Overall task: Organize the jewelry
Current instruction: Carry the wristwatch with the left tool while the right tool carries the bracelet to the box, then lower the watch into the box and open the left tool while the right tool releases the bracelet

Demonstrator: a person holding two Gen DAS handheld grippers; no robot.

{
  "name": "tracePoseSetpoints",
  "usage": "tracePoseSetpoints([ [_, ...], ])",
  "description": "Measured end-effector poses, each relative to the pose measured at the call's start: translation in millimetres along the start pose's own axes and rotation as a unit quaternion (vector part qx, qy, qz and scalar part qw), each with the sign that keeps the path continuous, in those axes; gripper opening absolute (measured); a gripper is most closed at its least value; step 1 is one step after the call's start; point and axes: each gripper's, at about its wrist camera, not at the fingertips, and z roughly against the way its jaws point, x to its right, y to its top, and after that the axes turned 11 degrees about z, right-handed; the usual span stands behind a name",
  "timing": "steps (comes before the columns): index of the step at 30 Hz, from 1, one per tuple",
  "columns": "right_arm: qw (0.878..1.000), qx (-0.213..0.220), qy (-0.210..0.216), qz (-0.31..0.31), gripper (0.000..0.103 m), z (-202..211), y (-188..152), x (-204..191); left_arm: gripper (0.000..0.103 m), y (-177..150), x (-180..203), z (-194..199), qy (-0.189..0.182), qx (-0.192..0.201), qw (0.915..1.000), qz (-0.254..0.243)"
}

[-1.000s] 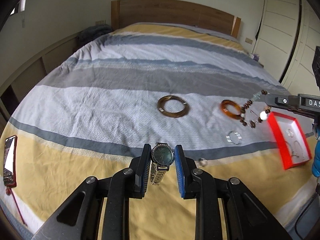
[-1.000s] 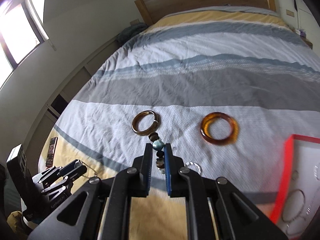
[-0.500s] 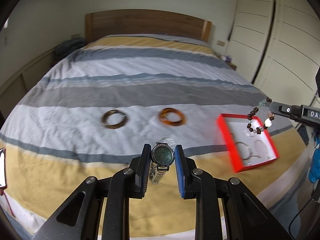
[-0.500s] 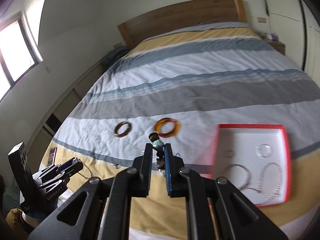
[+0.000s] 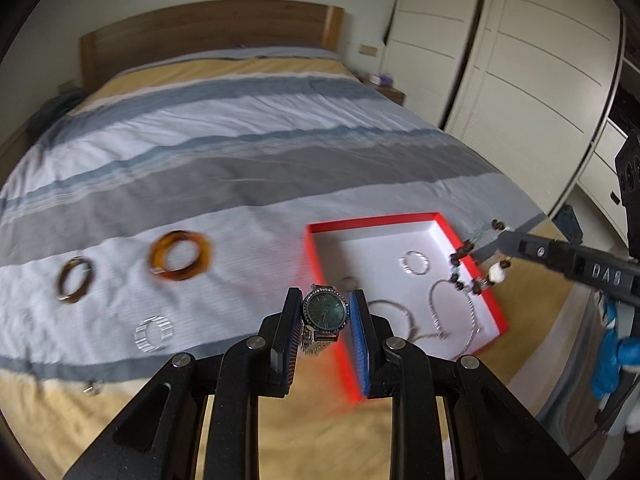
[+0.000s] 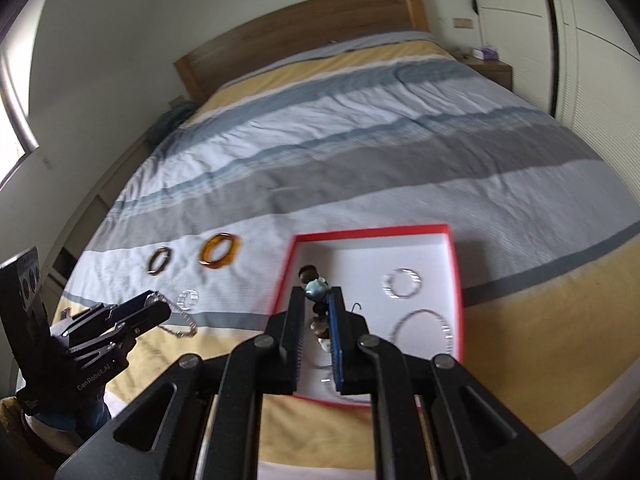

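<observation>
Watch [image 5: 325,313], dark green face w/ metal band, is pinched between the pads of the left gripper [image 5: 325,314], face toward cam, band hanging below. It hovers at the near-left edge of the red box [image 5: 494,308]. Beaded bracelet [image 6: 317,300], brown beads plus a pale blue one, is clamped in the right gripper [image 6: 316,312], jaws nearly together, strand dangling over the box's white floor.

Inside the box: a silver ring band [image 6: 402,283], thin silver chains and a hoop.

Box lies on a bed w/ striped cover [image 6: 380,152], grey, white, blue, yellow bands. Left of the box on the cover: amber bangle [image 5: 180,255], darker brown bangle [image 5: 75,279], a silver band [image 5: 154,333], all apart.

Wooden headboard [image 5: 208,36] at the far end, cream wardrobe doors [image 5: 520,80] on the right.
</observation>
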Motion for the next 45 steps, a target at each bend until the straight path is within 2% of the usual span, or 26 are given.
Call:
tracePoseSetpoints([
  [4,1.0,-0.017,-0.013,-0.009,0.011,-23.9,-7.6,28.3,0.023,7.4,18.0,-47.6,-0.001,-0.026,0.9996,-0.006],
  [8,0.999,-0.035,-0.02,-0.011,0.011,-44.8,-21.3,45.3,0.023,6.7,30.0,-91.4,0.014,-0.05,0.9985,-0.018],
  [17,0.997,-0.074,-0.02,-0.01,0.011,-76.1,-52.2,62.0,0.023,-17.6,31.3,-141.2,0.043,-0.094,0.994,-0.034],
  [27,0.993,-0.11,-0.038,-0.009,0.012,-80.2,-67.3,63.8,0.024,-23.4,34.4,-148.1,0.052,-0.101,0.9927,-0.041],
  [33,0.993,-0.112,-0.046,-0.008,0.012,-67.6,-70.7,64.3,0.027,-29.6,39.4,-143.3,0.051,-0.108,0.992,-0.041],
  [35,0.993,-0.109,-0.053,-0.006,0.016,-61.2,-71.1,62.2,0.03,-31.1,40.3,-139.0,0.05,-0.11,0.9919,-0.041],
  [36,0.993,-0.108,-0.055,-0.006,0.025,-58.5,-70.9,62.0,0.032,-31.8,40.9,-135.2,0.05,-0.109,0.9919,-0.04],
  [37,0.993,-0.104,-0.054,-0.007,0.028,-54.6,-71.0,62.0,0.032,-32.1,41.3,-132.3,0.05,-0.109,0.992,-0.04],
  [45,0.995,-0.076,-0.06,-0.012,0.029,-13.9,-69.6,53.1,0.036,-26.0,54.0,-89.9,0.043,-0.088,0.9945,-0.037],
])
